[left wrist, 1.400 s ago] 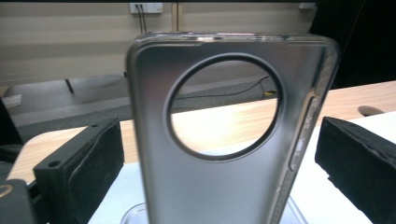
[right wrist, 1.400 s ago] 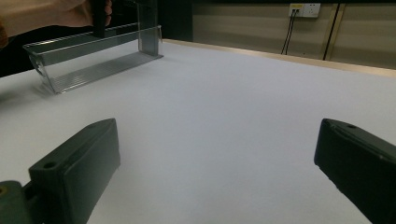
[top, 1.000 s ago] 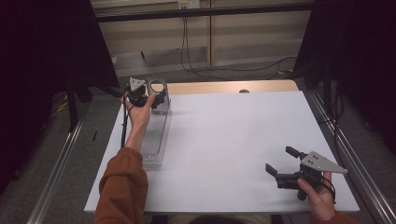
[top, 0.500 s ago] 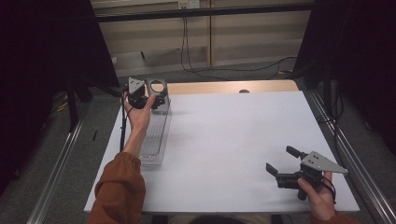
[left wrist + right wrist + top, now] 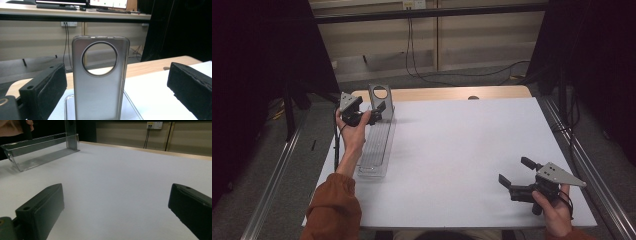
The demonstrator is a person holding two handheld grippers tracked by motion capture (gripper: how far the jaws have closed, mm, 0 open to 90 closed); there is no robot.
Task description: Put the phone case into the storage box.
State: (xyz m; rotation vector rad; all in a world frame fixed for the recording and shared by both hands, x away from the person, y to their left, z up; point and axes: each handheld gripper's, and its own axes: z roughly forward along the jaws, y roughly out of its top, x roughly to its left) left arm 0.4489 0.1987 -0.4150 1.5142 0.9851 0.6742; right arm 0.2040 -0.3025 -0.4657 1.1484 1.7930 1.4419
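The phone case stands upright at the far end of the clear tray, near the table's far-left corner. In the left gripper view its bottom edge is cut off by the frame, so how it seats in the tray cannot be made out; its round camera opening is plain to see. In the right gripper view the top of the case is cropped away, leaving a grey strip rising from the tray's far end.

The left gripper sits just on the near side of the case, its jaws spread wide — the case shows between them, with clear gaps on both sides. From above, the person's left hand covers part of the gripper body, and whether a jaw tip touches the case cannot be told there.

The right gripper is held low over the near-right corner of the white table, well apart from the tray, jaws wide and holding nothing. The right hand is partly cut by the bottom of the high view.

The tray runs along the left edge — the middle and right of the table lie bare. A strip of bare wood shows at the far edge.
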